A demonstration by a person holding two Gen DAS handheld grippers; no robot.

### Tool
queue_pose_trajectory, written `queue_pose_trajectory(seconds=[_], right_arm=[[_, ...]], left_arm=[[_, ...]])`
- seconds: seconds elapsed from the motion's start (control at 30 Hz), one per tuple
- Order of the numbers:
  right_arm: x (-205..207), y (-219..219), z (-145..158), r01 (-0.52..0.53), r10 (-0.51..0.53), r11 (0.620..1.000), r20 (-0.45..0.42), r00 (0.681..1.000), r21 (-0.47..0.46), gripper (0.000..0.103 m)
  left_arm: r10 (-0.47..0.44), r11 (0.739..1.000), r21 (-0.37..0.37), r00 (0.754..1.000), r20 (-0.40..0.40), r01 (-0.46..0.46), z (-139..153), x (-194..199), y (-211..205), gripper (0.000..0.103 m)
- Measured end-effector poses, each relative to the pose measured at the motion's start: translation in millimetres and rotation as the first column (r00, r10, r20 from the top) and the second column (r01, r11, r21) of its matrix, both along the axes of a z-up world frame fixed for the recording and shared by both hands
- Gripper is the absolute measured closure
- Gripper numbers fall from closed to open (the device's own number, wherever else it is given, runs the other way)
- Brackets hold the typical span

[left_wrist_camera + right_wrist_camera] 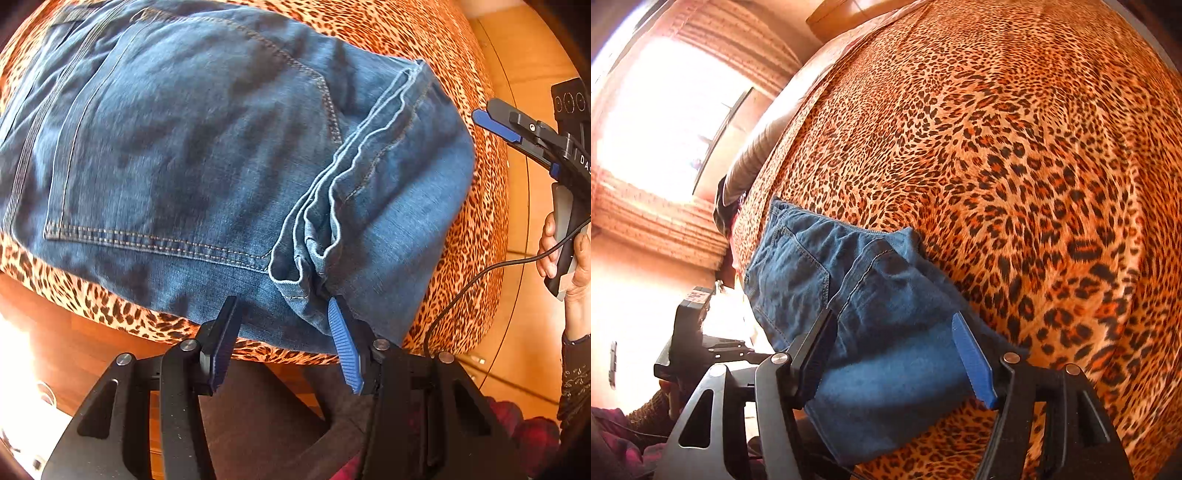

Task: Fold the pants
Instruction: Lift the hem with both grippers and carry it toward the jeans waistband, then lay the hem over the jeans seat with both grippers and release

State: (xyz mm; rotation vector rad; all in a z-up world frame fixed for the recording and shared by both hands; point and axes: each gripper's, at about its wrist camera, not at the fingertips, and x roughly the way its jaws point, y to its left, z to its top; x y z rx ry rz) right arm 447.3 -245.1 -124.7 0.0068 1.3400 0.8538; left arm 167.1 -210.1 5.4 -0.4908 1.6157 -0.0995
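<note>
Blue jeans [192,147] lie folded into a compact stack on a leopard-print bed cover [480,229], back pocket up, with the leg hems [354,184] lying across the top. My left gripper [284,306] is open at the near edge of the stack, holding nothing. My right gripper [894,321] is open over the jeans [879,332] near their corner, holding nothing. The right gripper also shows in the left wrist view [502,125], held by a hand beside the bed.
The leopard cover [997,147] spreads wide beyond the jeans. A wooden floor [532,55] lies beside the bed. A bright window [665,118] and brick-pattern wall are at the left. A black cable [480,273] hangs from the right gripper.
</note>
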Motion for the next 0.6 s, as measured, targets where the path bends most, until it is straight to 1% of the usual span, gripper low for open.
queue_pose_trajectory(seconds=[0.07, 0.13, 0.2, 0.23, 0.27, 0.3, 0.33, 0.37, 0.4, 0.47, 0.5, 0.53, 0.6], right_arm=[[5, 21, -8, -0.085, 0.085, 0.996, 0.014, 0.996, -0.037, 0.036], [5, 41, -18, -0.163, 0.168, 0.982, 0.044, 0.985, -0.095, 0.036], [0, 60, -25, -0.256, 0.264, 0.960, 0.062, 0.962, -0.117, 0.036], [-7, 69, -26, -0.307, 0.324, 0.939, 0.098, 0.941, -0.153, 0.036], [-10, 78, -32, -0.353, 0.382, 0.913, 0.130, 0.915, -0.203, 0.042], [-16, 85, -36, -0.390, 0.431, 0.886, 0.137, 0.892, -0.250, 0.050], [-18, 90, -43, -0.413, 0.462, 0.864, 0.127, 0.878, -0.289, 0.068], [-19, 94, -45, -0.430, 0.487, 0.847, 0.132, 0.863, -0.314, 0.073], [-21, 97, -47, -0.451, 0.515, 0.828, 0.132, 0.847, -0.333, 0.074], [-22, 103, -42, -0.477, 0.541, 0.809, 0.121, 0.832, -0.344, 0.083], [-24, 106, -35, -0.488, 0.552, 0.806, 0.129, 0.824, -0.336, 0.084], [-27, 109, -24, -0.502, 0.562, 0.807, 0.145, 0.814, -0.311, 0.086], [-32, 114, -3, -0.528, 0.571, 0.813, 0.162, 0.805, -0.244, 0.086]], left_arm=[[0.059, 0.998, 0.003, 0.998, -0.016, -0.059, -7, -2, 3, 0.056], [0.116, 0.993, 0.003, 0.993, -0.030, -0.115, -13, -3, 4, 0.056], [0.167, 0.986, 0.011, 0.986, -0.020, -0.167, -14, -1, 4, 0.055], [0.196, 0.981, 0.014, 0.981, -0.007, -0.196, -15, -1, 0, 0.055], [0.229, 0.973, 0.025, 0.973, 0.008, -0.229, -16, -1, -3, 0.056], [0.262, 0.965, 0.030, 0.965, 0.013, -0.262, -16, -1, -2, 0.056], [0.286, 0.957, 0.035, 0.958, 0.020, -0.287, -15, -4, 3, 0.057], [0.301, 0.952, 0.041, 0.953, 0.030, -0.302, -13, -7, 8, 0.061], [0.317, 0.947, 0.042, 0.948, 0.036, -0.319, -12, -9, 8, 0.065], [0.362, 0.932, 0.006, 0.932, 0.032, -0.363, -10, -18, 9, 0.084], [0.389, 0.921, -0.016, 0.921, 0.023, -0.389, -9, -24, 10, 0.087], [0.413, 0.911, -0.038, 0.910, 0.028, -0.412, -6, -30, 10, 0.088], [0.459, 0.888, -0.042, 0.887, 0.046, -0.457, 0, -42, 14, 0.088]])
